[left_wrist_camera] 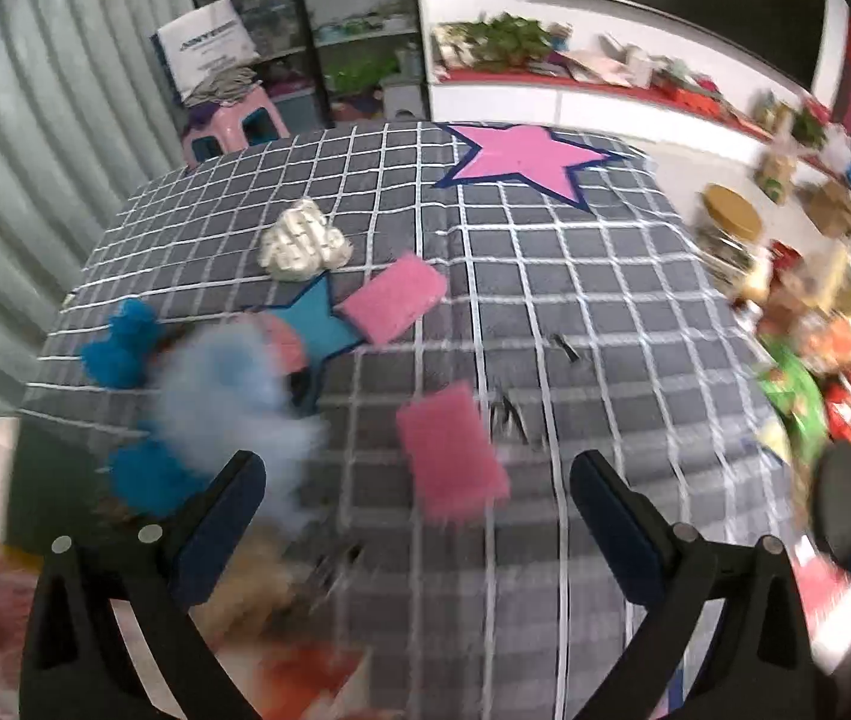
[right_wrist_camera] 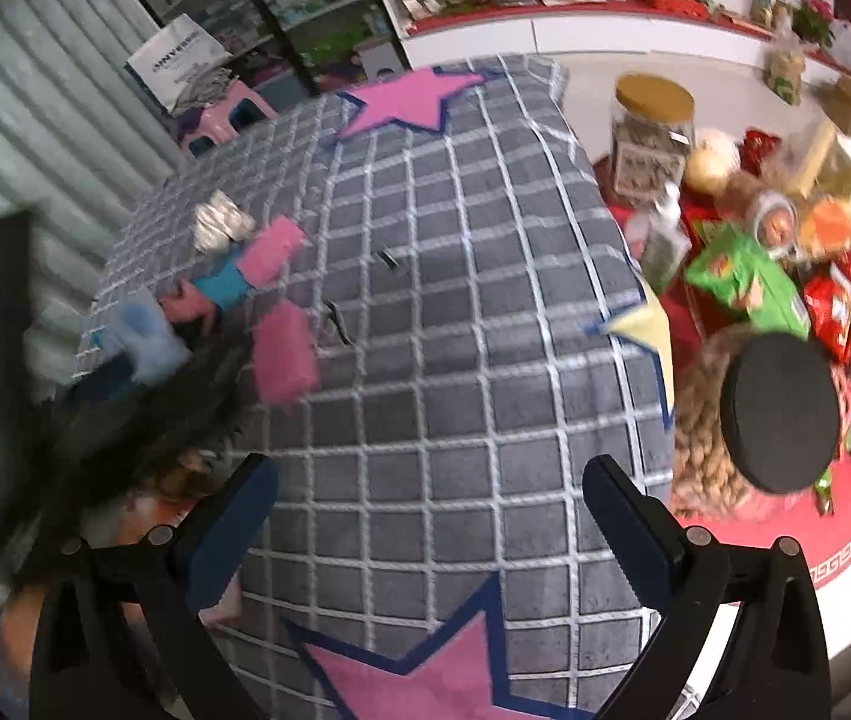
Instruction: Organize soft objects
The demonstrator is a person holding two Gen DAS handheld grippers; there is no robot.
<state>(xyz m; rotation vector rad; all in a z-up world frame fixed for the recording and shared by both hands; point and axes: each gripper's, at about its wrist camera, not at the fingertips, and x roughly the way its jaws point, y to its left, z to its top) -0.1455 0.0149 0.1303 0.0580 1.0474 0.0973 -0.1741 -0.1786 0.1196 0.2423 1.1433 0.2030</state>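
We see the soft objects loose on the checked mat (left_wrist_camera: 545, 276): two pink sponges (left_wrist_camera: 451, 457), a white bundle (left_wrist_camera: 304, 240), blue pieces (left_wrist_camera: 119, 351), perhaps a pale fluffy one. Our left gripper (left_wrist_camera: 416, 483) and right gripper (right_wrist_camera: 428, 489) gape wide, empty. Sorting looks barely begun.

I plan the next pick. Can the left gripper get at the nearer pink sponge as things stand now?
Probably yes. The left gripper is open and empty, and the nearer pink sponge lies flat on the checked cloth just ahead of its fingers, with nothing on it.
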